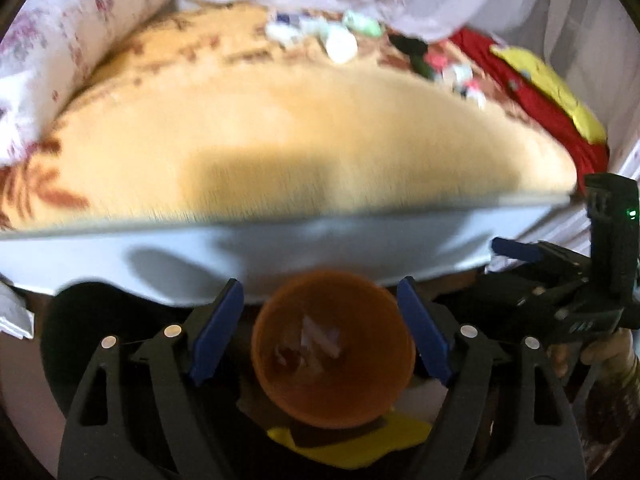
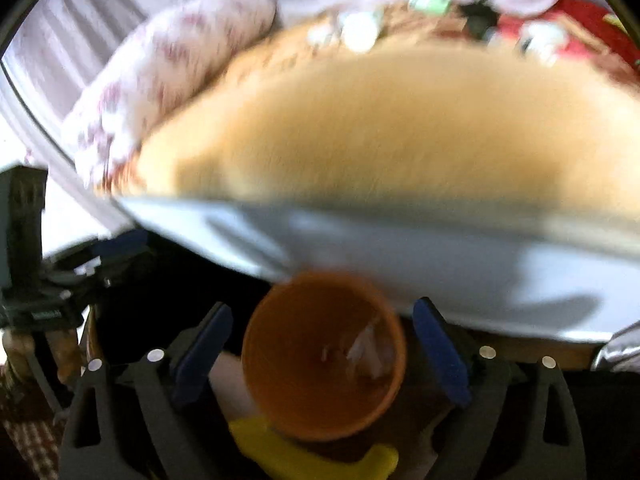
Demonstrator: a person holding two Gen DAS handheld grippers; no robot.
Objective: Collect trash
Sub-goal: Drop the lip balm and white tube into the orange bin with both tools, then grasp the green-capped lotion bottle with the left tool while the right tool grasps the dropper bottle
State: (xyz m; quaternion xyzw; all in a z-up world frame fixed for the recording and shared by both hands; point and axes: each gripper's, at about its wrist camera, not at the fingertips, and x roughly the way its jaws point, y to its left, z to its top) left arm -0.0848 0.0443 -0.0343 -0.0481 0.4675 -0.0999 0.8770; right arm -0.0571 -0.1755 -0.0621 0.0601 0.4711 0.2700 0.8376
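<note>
Trash (image 1: 340, 42): scattered pale and green scraps at 12 o'clock on the far part of the bed (image 1: 280, 128), well apart from both grippers; more scraps (image 1: 460, 74) toward 1 o'clock, near a red-and-yellow cloth (image 1: 560, 104). Orange bin (image 1: 334, 354) below the bed edge at 6 o'clock, holding a few crumpled pieces (image 1: 316, 338), so judged partly done: some collected, most left on the bed. Left gripper (image 1: 320, 336) above the bin, fingers (image 1: 218, 330) apart, pads clear of the rim, nothing clamped. Right gripper (image 2: 322, 354) likewise above the bin in its own view, fingers (image 2: 440, 350) spread wide and empty; seen also at 3 o'clock in the left view. Yellow object (image 1: 352, 444) beneath the bin, cut off, identity unclear. Both views smeared by motion blur: scrap count and kind not readable, bin contents indistinct. Floral pillow (image 1: 80, 40) at 10 o'clock. Person mostly out of frame; only part of a hand (image 1: 600, 356) visible.
</note>
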